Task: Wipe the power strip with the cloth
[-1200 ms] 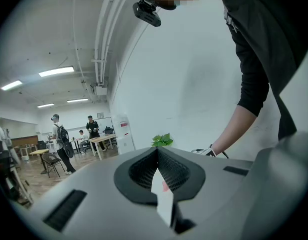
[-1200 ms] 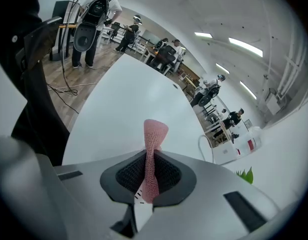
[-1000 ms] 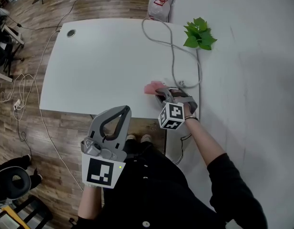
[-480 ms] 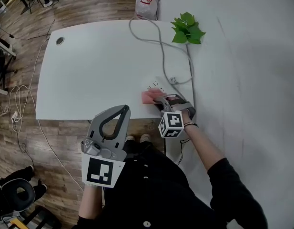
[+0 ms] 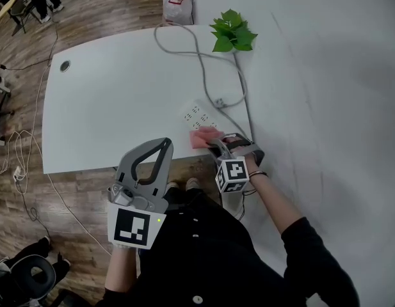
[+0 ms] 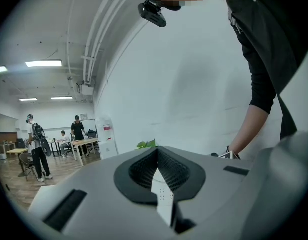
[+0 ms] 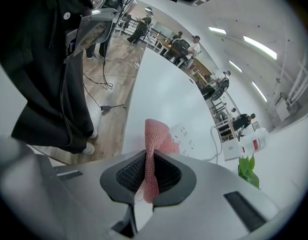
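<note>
We see a white counter (image 5: 120, 107) filling the middle of the head view, with wood-plank floor (image 5: 31, 197) down its left side and a pale wall (image 5: 338, 75) on the right. Loose cables (image 5: 16, 169) trail over the floor at the left. In the left gripper view, ceiling light strips (image 6: 43, 63) glow at upper left beside pipes (image 6: 96, 39) running along the ceiling.
</note>
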Action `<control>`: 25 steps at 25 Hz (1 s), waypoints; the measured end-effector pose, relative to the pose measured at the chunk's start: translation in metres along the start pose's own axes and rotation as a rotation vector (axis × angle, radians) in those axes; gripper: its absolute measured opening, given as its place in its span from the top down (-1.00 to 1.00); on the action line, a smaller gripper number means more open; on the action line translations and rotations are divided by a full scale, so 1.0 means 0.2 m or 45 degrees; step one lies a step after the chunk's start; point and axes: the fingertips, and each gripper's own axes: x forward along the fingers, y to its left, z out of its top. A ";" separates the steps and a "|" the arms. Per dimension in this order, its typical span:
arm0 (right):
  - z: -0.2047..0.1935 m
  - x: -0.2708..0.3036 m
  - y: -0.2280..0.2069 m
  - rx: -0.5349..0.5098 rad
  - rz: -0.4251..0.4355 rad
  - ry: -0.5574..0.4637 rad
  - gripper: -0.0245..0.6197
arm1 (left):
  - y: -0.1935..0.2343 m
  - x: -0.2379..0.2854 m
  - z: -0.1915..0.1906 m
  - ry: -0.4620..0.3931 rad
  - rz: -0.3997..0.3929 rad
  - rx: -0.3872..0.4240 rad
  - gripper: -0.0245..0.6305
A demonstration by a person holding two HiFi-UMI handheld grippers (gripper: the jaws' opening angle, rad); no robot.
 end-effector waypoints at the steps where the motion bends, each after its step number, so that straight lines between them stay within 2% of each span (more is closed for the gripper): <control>1: -0.01 -0.01 0.01 0.006 0.000 0.006 0.76 | -0.01 0.01 0.00 -0.001 -0.009 0.000 0.89; 14: -0.12 -0.15 0.19 0.125 0.003 0.067 0.76 | -0.08 0.07 0.03 -0.032 -0.101 0.005 0.88; 25: -0.15 -0.22 0.26 0.239 -0.006 0.076 0.76 | -0.12 0.09 0.06 -0.042 -0.129 0.008 0.89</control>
